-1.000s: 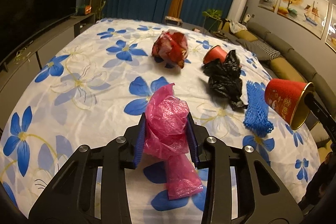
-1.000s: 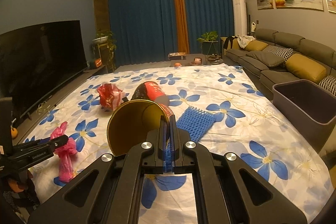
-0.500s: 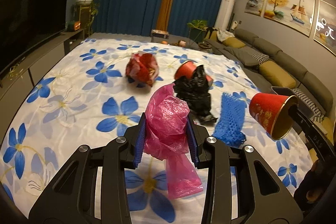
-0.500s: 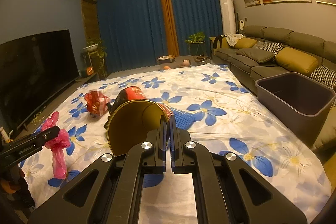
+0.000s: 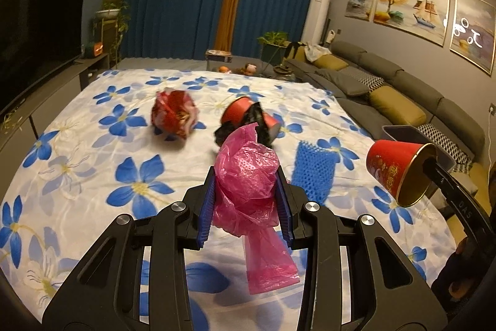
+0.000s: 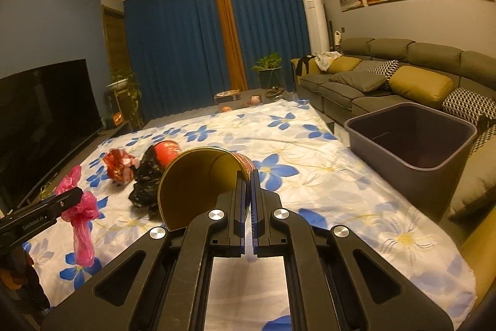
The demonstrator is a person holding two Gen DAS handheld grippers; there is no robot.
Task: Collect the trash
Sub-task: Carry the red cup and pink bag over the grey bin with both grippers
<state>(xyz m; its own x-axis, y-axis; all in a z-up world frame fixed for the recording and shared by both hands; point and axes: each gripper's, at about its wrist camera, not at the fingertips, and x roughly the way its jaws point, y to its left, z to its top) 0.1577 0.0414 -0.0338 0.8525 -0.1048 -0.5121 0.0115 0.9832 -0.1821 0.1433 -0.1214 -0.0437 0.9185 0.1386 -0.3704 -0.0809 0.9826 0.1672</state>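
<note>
My left gripper [image 5: 246,203] is shut on a crumpled pink plastic bag [image 5: 248,191] whose tail hangs below the pads, above the flowered sheet [image 5: 93,157]. My right gripper [image 6: 247,200] is shut on the rim of a red paper cup [image 6: 198,179] with a gold inside, its mouth facing the camera. That cup [image 5: 396,172] shows at the right of the left wrist view. On the sheet lie a crumpled red wrapper [image 5: 173,114], a black bag [image 6: 145,176] against a second red cup [image 5: 240,110], and a blue foam net [image 5: 313,172].
A dark open bin [image 6: 412,141] stands off the sheet's right edge, in front of a grey sofa [image 6: 387,82] with yellow cushions. A television [image 6: 46,117] on a low cabinet runs along the left. Blue curtains and plants are at the back.
Both grippers have travelled rightward over the sheet with their loads. The bin now sits nearer and larger in the right wrist view, and the litter has slid left.
</note>
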